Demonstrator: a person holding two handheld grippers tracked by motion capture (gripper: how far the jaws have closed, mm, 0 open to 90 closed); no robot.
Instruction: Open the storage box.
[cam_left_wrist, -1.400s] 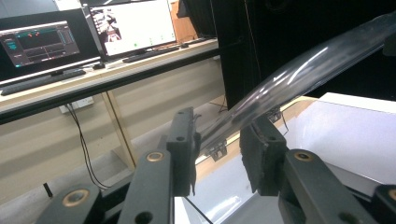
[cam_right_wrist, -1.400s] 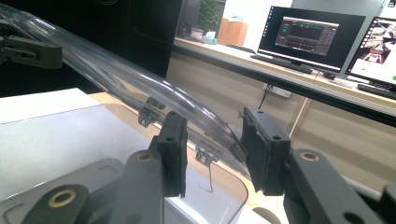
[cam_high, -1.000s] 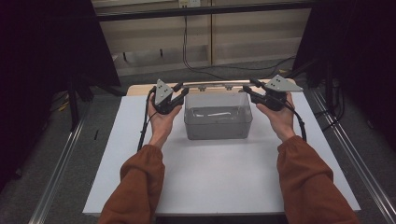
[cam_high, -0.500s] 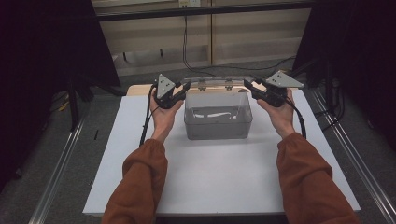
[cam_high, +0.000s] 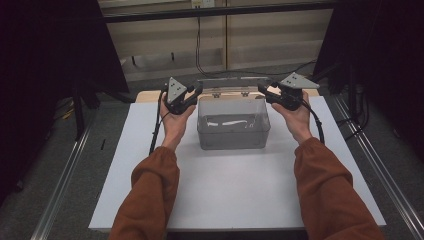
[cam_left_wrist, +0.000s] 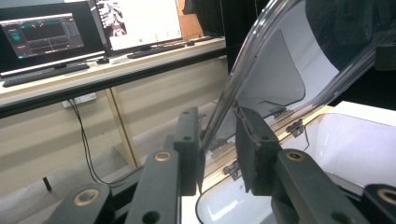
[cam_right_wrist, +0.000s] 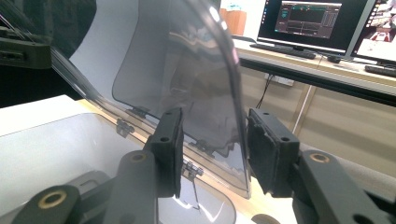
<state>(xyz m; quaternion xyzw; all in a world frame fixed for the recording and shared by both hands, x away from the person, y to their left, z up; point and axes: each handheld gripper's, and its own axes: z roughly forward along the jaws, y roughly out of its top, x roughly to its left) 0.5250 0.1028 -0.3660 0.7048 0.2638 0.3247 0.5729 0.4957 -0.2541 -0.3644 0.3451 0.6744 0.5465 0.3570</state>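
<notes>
A clear plastic box (cam_high: 233, 131) stands on the white board (cam_high: 225, 195), its hinged lid (cam_high: 232, 81) swung up to about upright. My left gripper (cam_high: 199, 90) is at the lid's left end. In the left gripper view the lid's edge (cam_left_wrist: 233, 79) runs between that gripper's (cam_left_wrist: 217, 140) jaws, close to the left one, with a gap still showing. My right gripper (cam_high: 261, 91) is at the lid's right end. Its (cam_right_wrist: 214, 140) jaws straddle the lid (cam_right_wrist: 187, 60), whose edge lies near the right pad (cam_right_wrist: 261, 149). Both grippers look open.
The box sits near the board's far edge, with a wooden strip (cam_high: 145, 95) behind it. Metal rails (cam_high: 60, 185) run along both sides of the table. Beyond stand a bench with monitors (cam_left_wrist: 46, 35) and hanging cables (cam_high: 198, 45). Something pale lies inside the box, unclear.
Both grippers have risen a little and moved back toward the far edge. The lid has swung further up with them.
</notes>
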